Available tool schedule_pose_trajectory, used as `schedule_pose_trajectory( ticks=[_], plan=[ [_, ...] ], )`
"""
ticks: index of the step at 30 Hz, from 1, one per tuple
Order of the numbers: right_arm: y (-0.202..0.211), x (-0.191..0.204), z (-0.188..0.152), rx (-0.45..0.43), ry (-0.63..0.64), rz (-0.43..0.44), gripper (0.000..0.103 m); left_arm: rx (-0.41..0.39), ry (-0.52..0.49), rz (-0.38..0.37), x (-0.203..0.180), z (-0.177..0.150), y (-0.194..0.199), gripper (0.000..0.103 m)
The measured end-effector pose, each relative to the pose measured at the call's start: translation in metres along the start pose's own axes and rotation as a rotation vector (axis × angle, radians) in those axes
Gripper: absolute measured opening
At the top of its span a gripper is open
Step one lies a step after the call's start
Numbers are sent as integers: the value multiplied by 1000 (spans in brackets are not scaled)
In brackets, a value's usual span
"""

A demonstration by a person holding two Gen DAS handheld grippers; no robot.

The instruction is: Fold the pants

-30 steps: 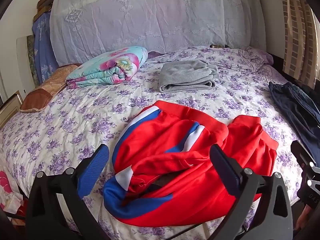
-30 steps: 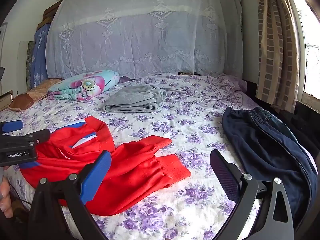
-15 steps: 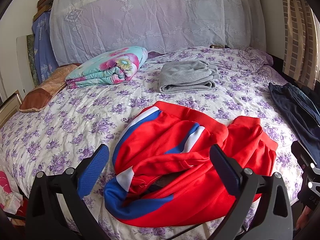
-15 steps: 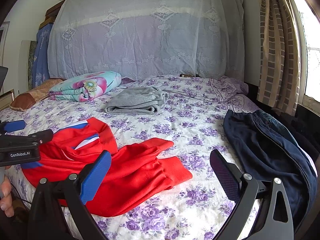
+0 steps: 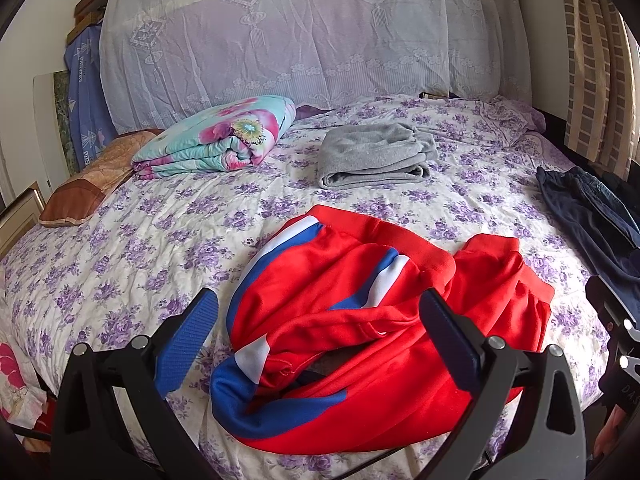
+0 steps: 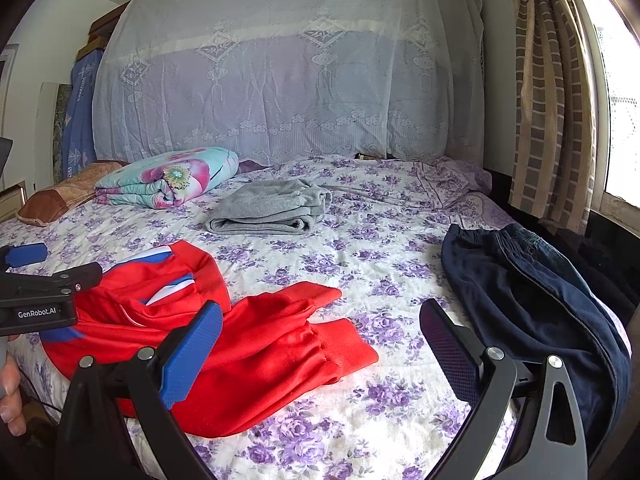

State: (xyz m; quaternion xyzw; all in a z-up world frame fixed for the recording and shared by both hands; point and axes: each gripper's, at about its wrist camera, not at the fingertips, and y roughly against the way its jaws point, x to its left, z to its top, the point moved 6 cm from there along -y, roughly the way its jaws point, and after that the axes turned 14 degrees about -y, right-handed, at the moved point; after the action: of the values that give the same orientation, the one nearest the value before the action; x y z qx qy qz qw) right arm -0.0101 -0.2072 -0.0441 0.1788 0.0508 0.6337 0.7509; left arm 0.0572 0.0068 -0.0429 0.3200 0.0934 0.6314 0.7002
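Grippers, left (image 5: 316,334) and right (image 6: 320,344), hovering, fingers apart, gripping nothing; red pants (image 5: 380,328) lying crumpled on bed (image 5: 140,240), needing flattening first.

Smooth, slightly shiny red cloth pants (image 5: 400,332) lie crumpled on a matt floral cotton bedsheet (image 5: 160,248). Far off, folded grey fleece (image 5: 376,156) looks soft; sheer white lace (image 6: 280,92) drapes behind.

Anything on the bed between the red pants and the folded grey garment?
Nothing: only bare floral bedsheet separates the red pants from the folded grey garment, clearest in the left wrist view.
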Motion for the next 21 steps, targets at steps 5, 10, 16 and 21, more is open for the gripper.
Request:
schedule_pose_trajectory(
  ticks=[5, 10, 16, 21],
  plan=[
    [0, 0, 0, 3, 1, 2, 99, 0, 1, 0, 0, 0, 0, 98],
    [-1, 0, -2, 8, 1, 4, 99, -1, 0, 0, 0, -1, 0, 98],
    [-1, 0, -2, 8, 0, 3, 99, -1, -1, 1, 0, 0, 0, 98],
    [-2, 0, -3, 8, 1, 3, 99, 0, 1, 0, 0, -1, 0, 98]
  ],
)
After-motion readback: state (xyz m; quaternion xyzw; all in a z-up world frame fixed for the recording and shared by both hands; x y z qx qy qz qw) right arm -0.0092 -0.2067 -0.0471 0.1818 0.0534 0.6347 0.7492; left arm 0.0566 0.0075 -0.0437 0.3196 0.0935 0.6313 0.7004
